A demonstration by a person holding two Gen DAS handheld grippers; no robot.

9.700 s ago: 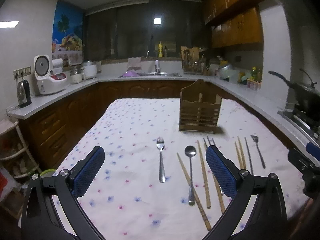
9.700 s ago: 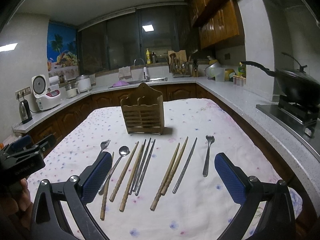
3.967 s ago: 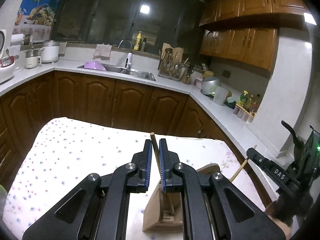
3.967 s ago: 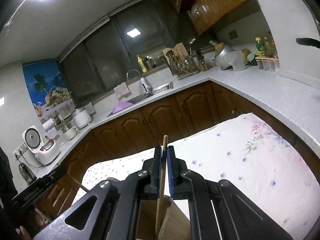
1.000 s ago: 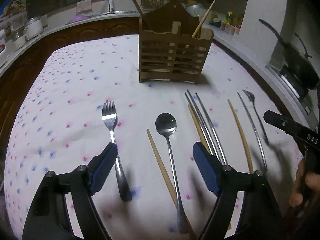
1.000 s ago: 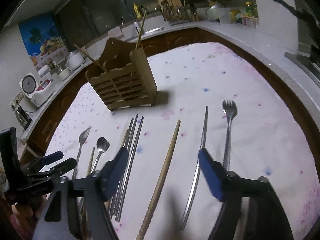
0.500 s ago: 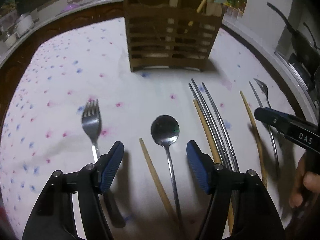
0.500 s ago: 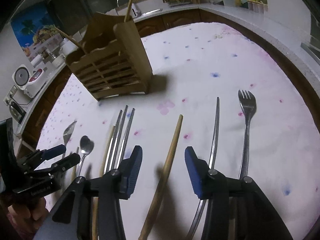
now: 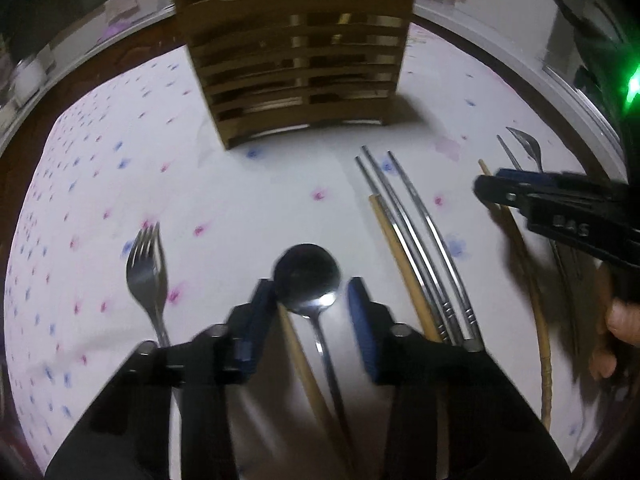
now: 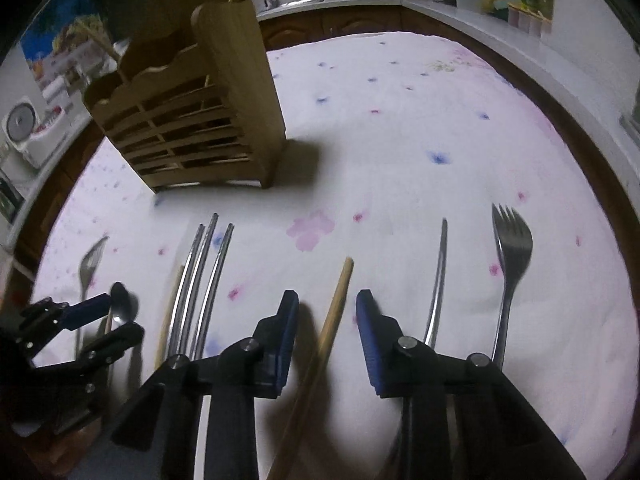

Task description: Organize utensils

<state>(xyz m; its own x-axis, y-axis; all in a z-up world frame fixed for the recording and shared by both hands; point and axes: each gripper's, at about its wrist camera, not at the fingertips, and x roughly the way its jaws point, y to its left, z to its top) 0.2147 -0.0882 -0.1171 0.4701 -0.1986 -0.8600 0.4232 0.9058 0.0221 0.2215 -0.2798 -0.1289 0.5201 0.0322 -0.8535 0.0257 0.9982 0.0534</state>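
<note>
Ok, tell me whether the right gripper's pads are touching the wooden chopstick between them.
Apart. In the right wrist view the right gripper straddles the wooden chopstick, with tablecloth visible between it and each pad.

Spoon (image 9: 307,276) handle under left tool (image 9: 312,308)

A dim kitchen. A white cloth (image 10: 420,128) dotted with pink and blue flowers covers the near surface. Around it, from nine o'clock to three, runs a pale counter (image 10: 448,12) over dark wooden cabinets (image 10: 340,26). A tropical poster (image 10: 60,36) hangs at ten o'clock above a white rice cooker (image 10: 24,132).
</note>
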